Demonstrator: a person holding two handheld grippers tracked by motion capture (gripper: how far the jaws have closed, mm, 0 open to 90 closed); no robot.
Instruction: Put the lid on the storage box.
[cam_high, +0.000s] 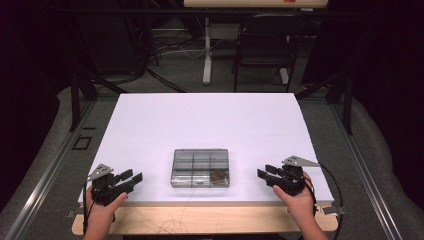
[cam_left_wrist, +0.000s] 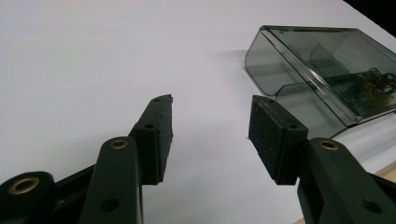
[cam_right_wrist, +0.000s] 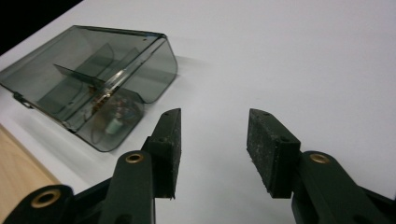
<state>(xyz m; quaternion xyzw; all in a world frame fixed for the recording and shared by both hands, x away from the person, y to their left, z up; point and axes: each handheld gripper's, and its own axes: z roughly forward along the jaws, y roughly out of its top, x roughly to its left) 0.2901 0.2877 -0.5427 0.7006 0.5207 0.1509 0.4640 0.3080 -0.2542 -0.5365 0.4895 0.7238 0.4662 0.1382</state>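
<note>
A smoky clear plastic compartment box (cam_high: 200, 168) lies shut on the white table top (cam_high: 210, 120), near its front edge. Small brownish parts (cam_high: 218, 176) sit in its front right compartment. My left gripper (cam_high: 131, 178) rests at the front left, apart from the box, jaws open and empty. My right gripper (cam_high: 265, 172) rests at the front right, also open and empty. In the left gripper view the box (cam_left_wrist: 322, 70) lies beyond my left gripper (cam_left_wrist: 210, 119), to the right. In the right gripper view the box (cam_right_wrist: 93, 79) lies left of my right gripper (cam_right_wrist: 212, 133).
A strip of bare wood (cam_high: 200, 220) runs along the table's front edge. Behind the table stand a black folding chair (cam_high: 265, 45) and a white post (cam_high: 207, 50) among floor cables. Metal rails (cam_high: 45, 175) flank the table.
</note>
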